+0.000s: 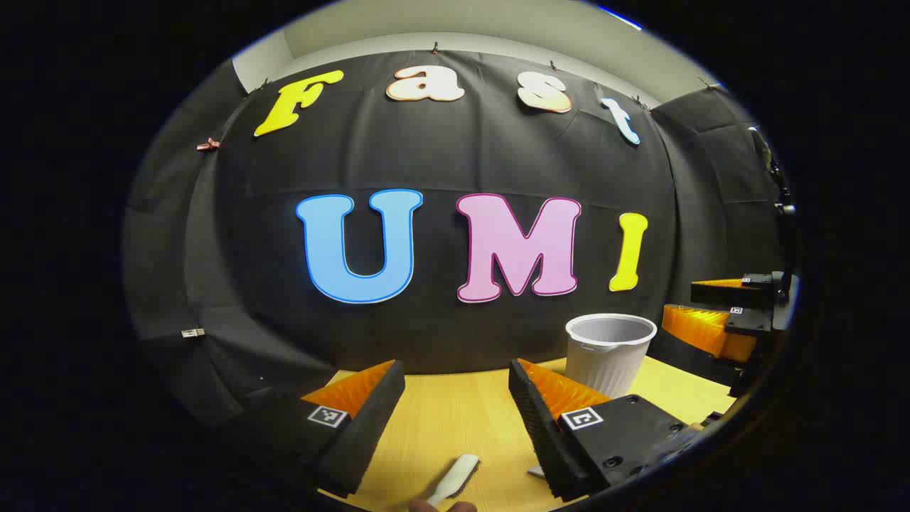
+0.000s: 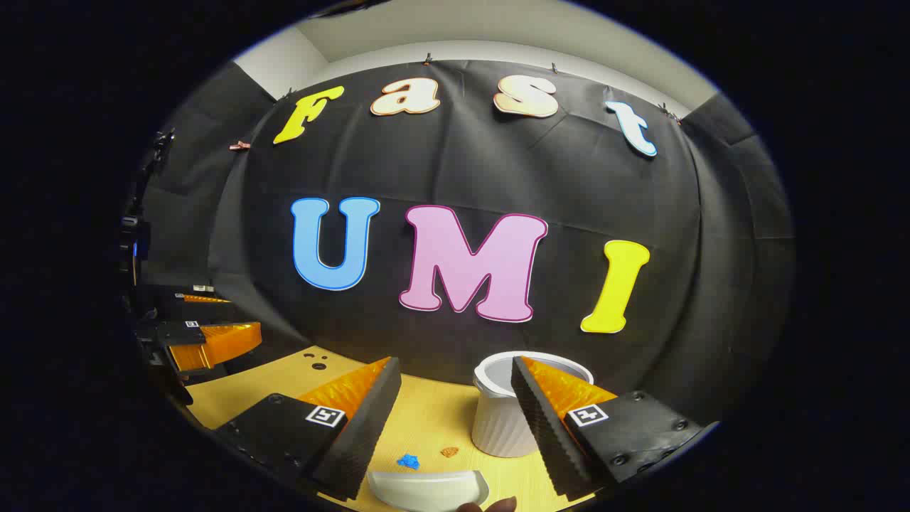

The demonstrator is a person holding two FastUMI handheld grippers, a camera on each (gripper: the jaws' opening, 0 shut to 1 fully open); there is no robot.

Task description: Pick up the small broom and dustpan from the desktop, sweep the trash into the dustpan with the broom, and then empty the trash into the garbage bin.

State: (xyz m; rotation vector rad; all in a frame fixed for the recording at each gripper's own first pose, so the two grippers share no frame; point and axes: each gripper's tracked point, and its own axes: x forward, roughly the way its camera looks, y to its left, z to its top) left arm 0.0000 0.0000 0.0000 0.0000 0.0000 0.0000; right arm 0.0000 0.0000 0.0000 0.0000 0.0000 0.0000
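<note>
Opening step, nothing picked up: left gripper point(image 1: 455, 412) and right gripper point(image 2: 451, 409) both apart, empty. Next: close on broom handle point(image 1: 455, 478), bottom centre, and dustpan point(image 2: 429, 489).

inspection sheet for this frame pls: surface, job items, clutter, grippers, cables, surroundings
Surface: yellow wood-grain desktop, two small dark holes near its far left.
Job's things: white ribbed garbage bin upright at the back; white dustpan near the right gripper; white broom handle near the left gripper; blue scrap and brown scrap lie between dustpan and bin.
Clutter: nothing seen.
Grippers: left gripper open, holding nothing; right gripper open, holding nothing.
Cables: nothing seen.
Surroundings: black cloth wall, pale wall above it.
</note>
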